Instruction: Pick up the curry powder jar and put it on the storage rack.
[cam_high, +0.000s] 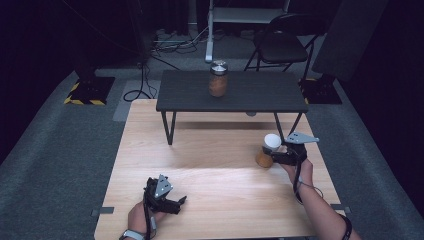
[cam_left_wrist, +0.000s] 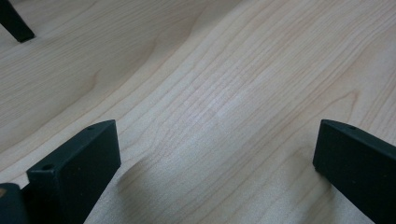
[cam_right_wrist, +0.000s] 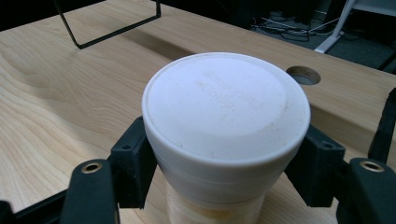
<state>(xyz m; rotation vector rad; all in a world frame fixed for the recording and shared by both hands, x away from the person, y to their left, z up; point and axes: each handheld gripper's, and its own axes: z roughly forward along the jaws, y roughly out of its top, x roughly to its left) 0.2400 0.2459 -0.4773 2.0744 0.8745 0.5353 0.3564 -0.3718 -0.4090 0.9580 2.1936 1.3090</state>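
my right gripper (cam_right_wrist: 219, 186) is clamped on the white-lidded jar (cam_right_wrist: 224, 135), one jaw on either side just under the rim of its white lid (cam_right_wrist: 226, 100), and the jar stands upright on the counter (cam_high: 210, 170) directly in front of that gripper. my left gripper (cam_left_wrist: 210, 154) sits low over bare wood well off to the side, jaws apart with nothing between them.

to do this grasp well, i'd keep the squeeze even and the jaws level, since they bite high on the jar, near the lid rather than around the body. a grip that high can let the bottom swing, so i judge that any lift should go straight up and slowly, with the wrist kept from rolling. if the lid is only loosely screwed on, the body could slip away below it (i can't tell how tight it is).

the jar in my gripper holds something orange-brown, seen through its lower part in the high view; how full it is i can't say. beyond my right gripper and off to its left, a second jar (cam_high: 218, 79) with a metal lid stands on the small dark raised table (cam_high: 185, 95), also filled with orange-brown stuff, and well apart from mine.
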